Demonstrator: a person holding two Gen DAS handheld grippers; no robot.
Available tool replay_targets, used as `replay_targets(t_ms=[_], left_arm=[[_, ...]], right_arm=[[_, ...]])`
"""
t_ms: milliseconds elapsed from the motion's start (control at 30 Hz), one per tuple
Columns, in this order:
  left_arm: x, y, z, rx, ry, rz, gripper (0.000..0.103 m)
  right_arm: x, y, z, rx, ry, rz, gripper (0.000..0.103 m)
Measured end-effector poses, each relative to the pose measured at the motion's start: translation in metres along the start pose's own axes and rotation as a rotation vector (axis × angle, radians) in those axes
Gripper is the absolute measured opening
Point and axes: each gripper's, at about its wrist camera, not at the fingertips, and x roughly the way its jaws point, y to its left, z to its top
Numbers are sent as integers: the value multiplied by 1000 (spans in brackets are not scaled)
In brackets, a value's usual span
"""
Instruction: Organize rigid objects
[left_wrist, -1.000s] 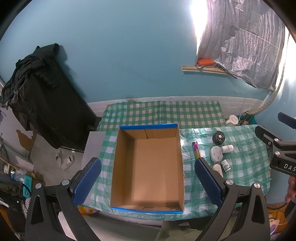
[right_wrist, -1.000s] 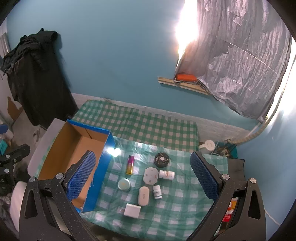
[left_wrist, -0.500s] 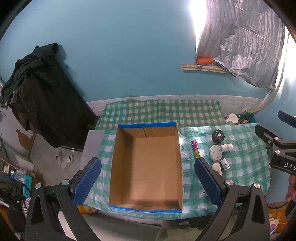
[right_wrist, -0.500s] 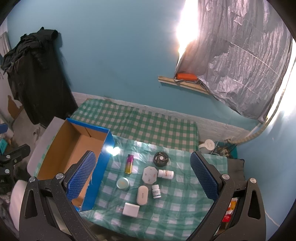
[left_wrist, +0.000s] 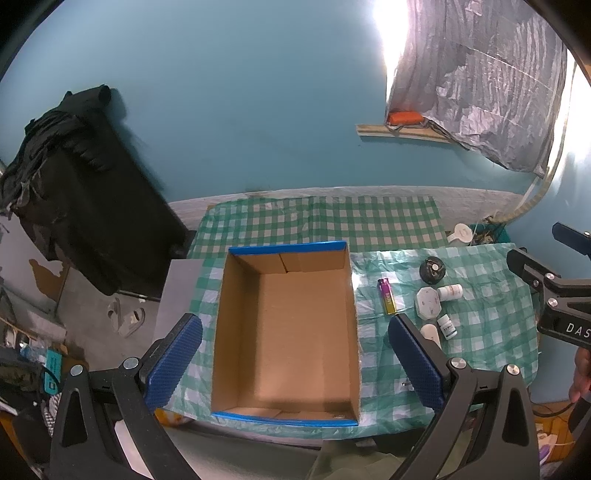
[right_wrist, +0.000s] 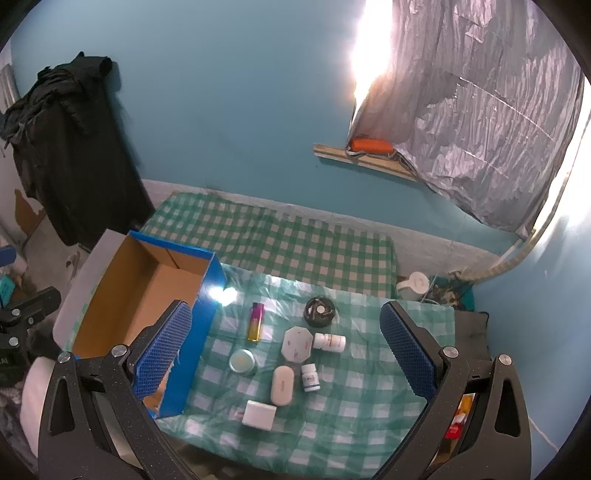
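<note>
Left gripper (left_wrist: 293, 354) held high above the cardboard box (left_wrist: 291, 332), jaws wide apart, nothing between them; right gripper (right_wrist: 286, 349) likewise spread wide and holding nothing, hanging over the small objects; no contact with anything

Box open, with blue rim, standing on the left part of the checked tablecloth (right_wrist: 354, 413), inside bare as far as visible

On the cloth to the right of the box, all lying apart from it: pink and yellow lighter (right_wrist: 256, 321) nearest the box wall; round teal tin (right_wrist: 242, 361) below it; black round object (right_wrist: 318, 312) toward the far edge; white octagonal case (right_wrist: 296, 344) just beside a white bottle on its side (right_wrist: 329, 342); small white bottle upright (right_wrist: 309, 377) beside a white oval case (right_wrist: 282, 385); white square box (right_wrist: 259, 414) closest to the near edge

Behind the table, teal wall with grey plastic sheet (right_wrist: 480, 122) and dark clothes (right_wrist: 62, 147) hanging at the left
</note>
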Motion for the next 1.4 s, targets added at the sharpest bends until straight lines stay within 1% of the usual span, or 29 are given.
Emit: replay_targets(t_ms=[67, 200, 467, 600, 667, 767, 867, 1000, 1133, 1233, 1333, 1400], left_arm=[[2, -1, -1, 1, 2, -8, 102], [13, -9, -4, 25, 31, -5, 102], [47, -30, -13, 71, 98, -12, 102], [69, -39, -20, 62, 153, -58, 102], [78, -43, -21, 45, 178, -99, 102], [90, -48, -22, 13, 194, -145, 102], [100, -57, -22, 20, 207, -163, 102], [113, -76, -21, 78, 207, -156, 102], [133, -94, -25, 125, 241, -141, 102], [145, -105, -28, 140, 261, -145, 102], [156, -117, -31, 151, 283, -150, 102], [162, -124, -32, 158, 279, -150, 102]], right_arm=[[2, -3, 1, 16, -2, 6, 101], [9, -13, -2, 33, 14, 10, 101], [31, -39, -13, 64, 76, -8, 101], [45, -54, -26, 83, 112, -25, 101], [51, -58, -29, 87, 131, -25, 101], [62, -65, -37, 98, 156, -16, 101], [72, -70, -45, 99, 177, -9, 101], [86, -75, -56, 90, 200, -3, 101], [107, -82, -70, 71, 232, 2, 101], [120, -87, -81, 50, 257, 0, 97], [133, -91, -91, 40, 284, 18, 97], [142, -94, -98, 38, 304, 35, 97]])
